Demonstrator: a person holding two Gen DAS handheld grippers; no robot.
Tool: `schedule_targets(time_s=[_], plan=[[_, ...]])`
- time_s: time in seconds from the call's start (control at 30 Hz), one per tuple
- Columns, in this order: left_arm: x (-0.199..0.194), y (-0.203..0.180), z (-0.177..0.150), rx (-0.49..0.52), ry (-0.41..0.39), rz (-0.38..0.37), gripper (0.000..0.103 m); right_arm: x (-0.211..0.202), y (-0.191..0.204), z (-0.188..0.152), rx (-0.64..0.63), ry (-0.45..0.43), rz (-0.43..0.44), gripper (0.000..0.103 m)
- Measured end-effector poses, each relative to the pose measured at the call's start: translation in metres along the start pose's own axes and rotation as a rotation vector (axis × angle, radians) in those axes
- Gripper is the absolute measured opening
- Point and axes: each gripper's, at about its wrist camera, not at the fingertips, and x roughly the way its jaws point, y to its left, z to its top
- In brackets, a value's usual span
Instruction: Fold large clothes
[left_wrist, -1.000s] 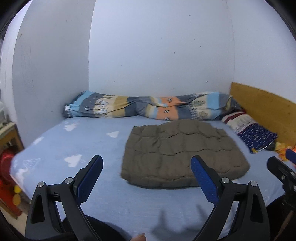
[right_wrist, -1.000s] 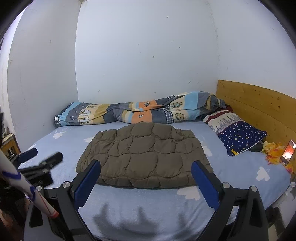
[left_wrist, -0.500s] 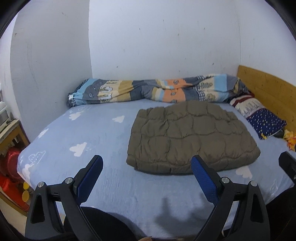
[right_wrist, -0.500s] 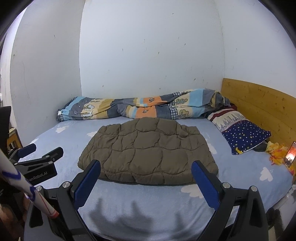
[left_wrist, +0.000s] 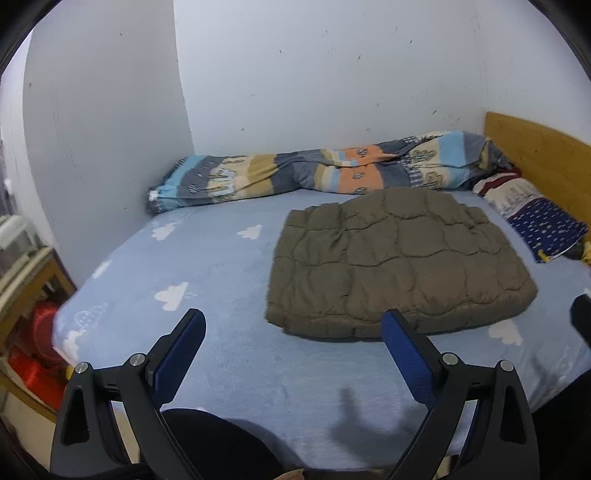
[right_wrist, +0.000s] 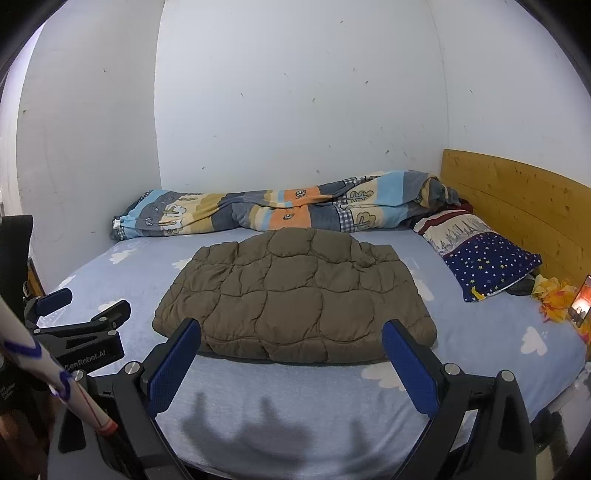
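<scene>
An olive-brown quilted jacket (left_wrist: 397, 262) lies folded into a flat rectangle on the blue cloud-print bed sheet (left_wrist: 207, 280); it also shows in the right wrist view (right_wrist: 299, 299). My left gripper (left_wrist: 293, 332) is open and empty, held above the near edge of the bed, short of the jacket's near left corner. My right gripper (right_wrist: 291, 341) is open and empty, just before the jacket's near edge. The left gripper also shows at the left of the right wrist view (right_wrist: 83, 306).
A rolled striped duvet (right_wrist: 280, 212) lies along the back wall. A starred pillow (right_wrist: 487, 254) rests by the wooden headboard (right_wrist: 517, 199). A phone (right_wrist: 580, 306) and yellow cloth (right_wrist: 554, 299) lie at the right edge. A wooden shelf with red items (left_wrist: 33, 332) stands left of the bed.
Both grippers have tilted and shifted slightly over the bed's near edge; the left view has swung so the jacket sits further right. The jacket has not moved. Both stay open.
</scene>
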Motion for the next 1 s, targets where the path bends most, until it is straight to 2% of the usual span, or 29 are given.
schedule_targets(time_s=[0.17,1.0], plan=[[-0.0028,-0.0029,-0.0018,0.028,-0.015,0.020,0.095,0.0002,0.0015,-0.0004,0.000,0.003,0.001,0.100],[0.0048,-0.0047,-0.0048,0.041,0.012,0.008,0.095,0.0048,0.0072,-0.0035,-0.005,0.020,0.000,0.100]])
